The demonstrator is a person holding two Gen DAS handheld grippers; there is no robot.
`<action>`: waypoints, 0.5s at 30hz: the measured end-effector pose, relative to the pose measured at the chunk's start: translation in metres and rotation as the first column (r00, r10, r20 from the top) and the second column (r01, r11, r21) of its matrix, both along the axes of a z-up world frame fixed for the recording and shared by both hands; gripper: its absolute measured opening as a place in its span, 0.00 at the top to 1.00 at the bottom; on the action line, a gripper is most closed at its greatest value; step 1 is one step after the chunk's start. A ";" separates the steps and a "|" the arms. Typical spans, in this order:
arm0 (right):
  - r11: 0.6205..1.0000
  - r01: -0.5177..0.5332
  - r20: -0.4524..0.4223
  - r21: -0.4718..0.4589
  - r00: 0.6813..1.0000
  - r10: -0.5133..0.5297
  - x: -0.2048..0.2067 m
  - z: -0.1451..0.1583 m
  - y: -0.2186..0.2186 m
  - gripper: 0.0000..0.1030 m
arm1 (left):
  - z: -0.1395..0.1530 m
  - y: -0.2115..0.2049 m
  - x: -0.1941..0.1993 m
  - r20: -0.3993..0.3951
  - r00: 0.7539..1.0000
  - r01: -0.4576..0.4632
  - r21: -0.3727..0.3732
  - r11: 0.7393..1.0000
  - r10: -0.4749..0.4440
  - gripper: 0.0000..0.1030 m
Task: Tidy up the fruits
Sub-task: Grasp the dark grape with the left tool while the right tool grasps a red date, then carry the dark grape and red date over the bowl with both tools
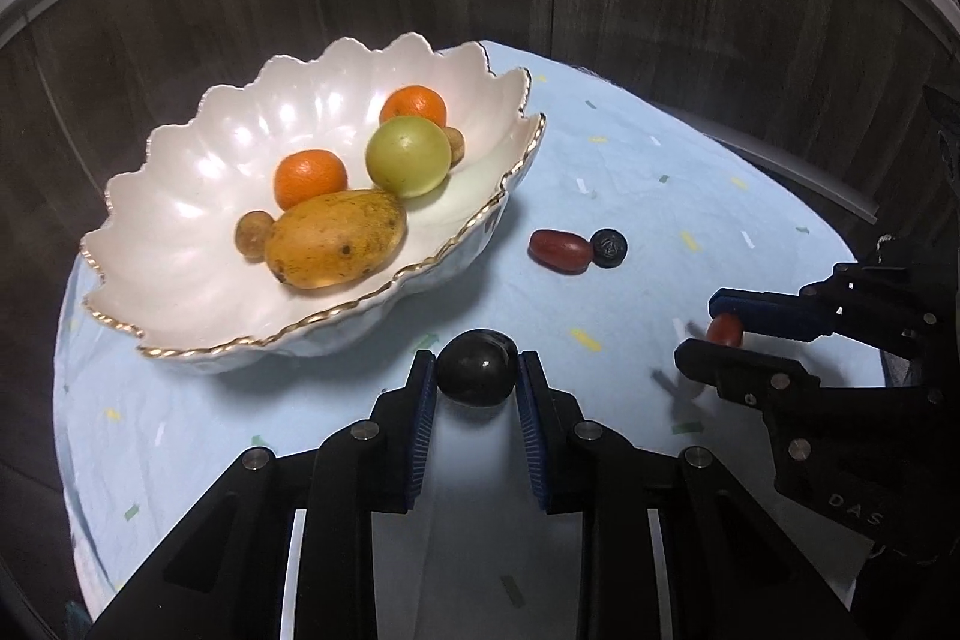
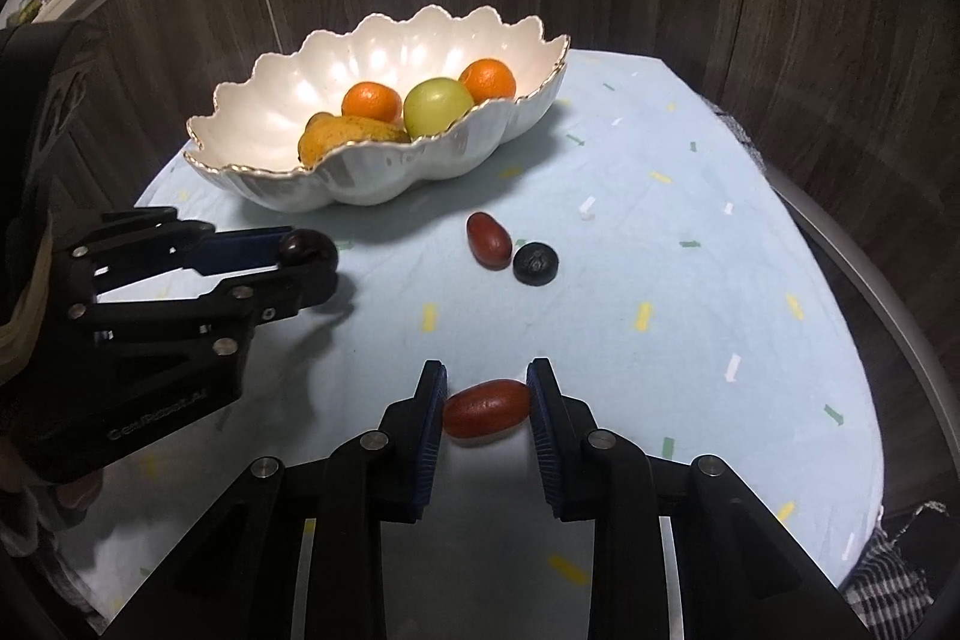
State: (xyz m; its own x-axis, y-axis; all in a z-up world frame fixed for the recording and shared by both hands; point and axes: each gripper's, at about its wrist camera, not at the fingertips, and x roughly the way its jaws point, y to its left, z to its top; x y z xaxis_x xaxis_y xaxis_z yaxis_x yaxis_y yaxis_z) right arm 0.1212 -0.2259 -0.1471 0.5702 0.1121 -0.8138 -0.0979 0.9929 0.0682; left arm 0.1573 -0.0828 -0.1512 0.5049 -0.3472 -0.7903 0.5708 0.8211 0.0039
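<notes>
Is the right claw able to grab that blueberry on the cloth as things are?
Probably not yet. The right claw is already shut on a red oval fruit, so it has no free grip. The path to the blueberry itself looks clear.

The bowl [image 1: 198,196] is pearly white with a gold rim; the cloth [image 2: 690,244] is pale blue, flecked yellow, green and white; two oranges [image 1: 310,178], a green fruit [image 1: 408,155], a speckled yellow mango [image 1: 335,238]; one fruit [image 1: 477,369] looks near-black, perhaps dark purple; black fingers [image 2: 543,394] with blue pads.
</notes>
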 end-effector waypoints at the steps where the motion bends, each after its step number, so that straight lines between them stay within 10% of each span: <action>1: 1.000 0.002 0.002 0.001 1.000 -0.002 -0.001 0.001 -0.001 0.72 | 0.003 0.001 -0.001 0.001 1.000 -0.009 -0.001 1.000 0.009 0.74; 15: 1.000 -0.001 0.053 0.008 0.999 0.001 -0.015 0.030 0.002 0.72 | 0.032 0.019 -0.027 0.018 0.992 -0.124 0.010 0.992 0.124 0.74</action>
State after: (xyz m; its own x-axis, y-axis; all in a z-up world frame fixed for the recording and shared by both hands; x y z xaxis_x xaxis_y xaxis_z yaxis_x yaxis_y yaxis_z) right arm 0.1059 -0.2237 -0.1167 0.6127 0.1189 -0.7813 -0.1027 0.9922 0.0704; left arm 0.1300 -0.0639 -0.1195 0.5569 -0.2728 -0.7845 0.4644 0.8854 0.0219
